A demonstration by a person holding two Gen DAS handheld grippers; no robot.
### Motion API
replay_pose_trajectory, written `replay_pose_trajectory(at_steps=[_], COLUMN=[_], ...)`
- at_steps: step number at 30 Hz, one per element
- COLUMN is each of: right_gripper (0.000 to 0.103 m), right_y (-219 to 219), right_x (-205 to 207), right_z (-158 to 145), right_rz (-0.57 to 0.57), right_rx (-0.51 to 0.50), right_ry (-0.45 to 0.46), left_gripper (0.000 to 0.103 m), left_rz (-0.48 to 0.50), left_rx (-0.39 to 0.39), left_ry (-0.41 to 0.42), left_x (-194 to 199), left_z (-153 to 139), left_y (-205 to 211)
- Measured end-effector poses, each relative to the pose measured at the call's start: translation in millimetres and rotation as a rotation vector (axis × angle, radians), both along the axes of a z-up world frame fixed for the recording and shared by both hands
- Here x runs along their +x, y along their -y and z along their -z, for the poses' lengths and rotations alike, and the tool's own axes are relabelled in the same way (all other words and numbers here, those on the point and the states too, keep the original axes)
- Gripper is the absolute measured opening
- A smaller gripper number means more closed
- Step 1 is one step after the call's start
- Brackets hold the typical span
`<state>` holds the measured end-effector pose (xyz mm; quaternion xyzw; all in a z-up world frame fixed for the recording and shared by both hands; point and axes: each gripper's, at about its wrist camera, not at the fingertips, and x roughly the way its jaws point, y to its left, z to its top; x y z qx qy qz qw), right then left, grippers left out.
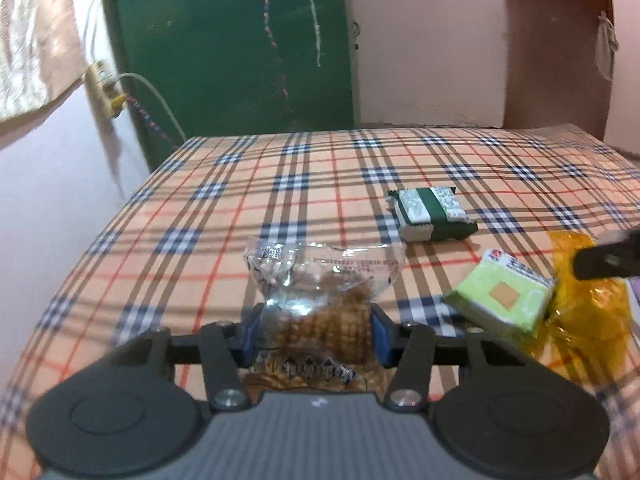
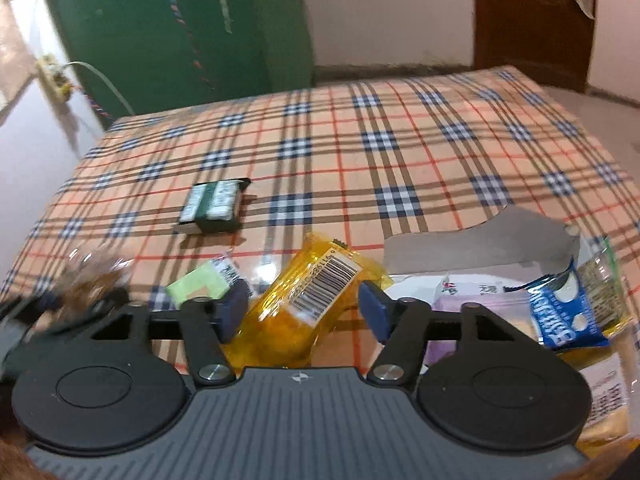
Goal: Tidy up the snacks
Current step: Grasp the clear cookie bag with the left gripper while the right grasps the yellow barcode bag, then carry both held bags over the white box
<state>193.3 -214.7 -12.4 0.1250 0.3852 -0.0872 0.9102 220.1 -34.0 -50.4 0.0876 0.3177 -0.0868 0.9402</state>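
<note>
My left gripper [image 1: 314,330] is shut on a clear bag of brown snacks [image 1: 320,296] and holds it over the plaid table. It shows blurred in the right wrist view [image 2: 86,276]. My right gripper [image 2: 302,310] is open, its blue pads [image 2: 374,308] either side of a yellow packet [image 2: 308,300] with a barcode. I cannot tell if they touch it. A light green box [image 1: 500,300] [image 2: 204,284] lies beside the packet. A dark green and white packet [image 1: 430,214] [image 2: 214,204] lies farther back.
A grey cardboard box [image 2: 480,242] at the right holds several snacks, among them a blue packet [image 2: 560,316] and a purple one [image 2: 472,304]. The plaid cloth [image 1: 280,184] covers the table. A green door and a pink wall stand behind.
</note>
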Motion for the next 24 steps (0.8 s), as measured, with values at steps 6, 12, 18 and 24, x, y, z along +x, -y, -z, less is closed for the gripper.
replay_pose_trajectory(at_steps=[6, 12, 18, 24], right_gripper=[0.049, 0.045, 0.045, 0.045], right_y=[-0.6, 0.5, -8.9, -20.2], right_x=[23.0, 3.8, -38.0, -78.7], right_z=[20.3, 20.9, -5.8, -32.8], right_rz=[-0.029, -0.099, -0.168, -0.218], right_rx=[-0.007, -0.052, -0.116, -0.138], right_ry=[-0.041, -0.012, 0.068, 0.127], left_gripper=[0.05, 0.049, 0.049, 0.049], left_rz=[-0.054, -0.097, -0.128, -0.138], left_rx=[-0.027, -0.054, -0.074, -0.094], left_ry=[-0.01, -0.024, -0.026, 0.002], left_x=[-18.6, -31.6, -53.1, -84.2], left_z=[0.5, -4.0, -15.2, -38.2], left_y=[-7.0, -8.6, -8.3, -5.0])
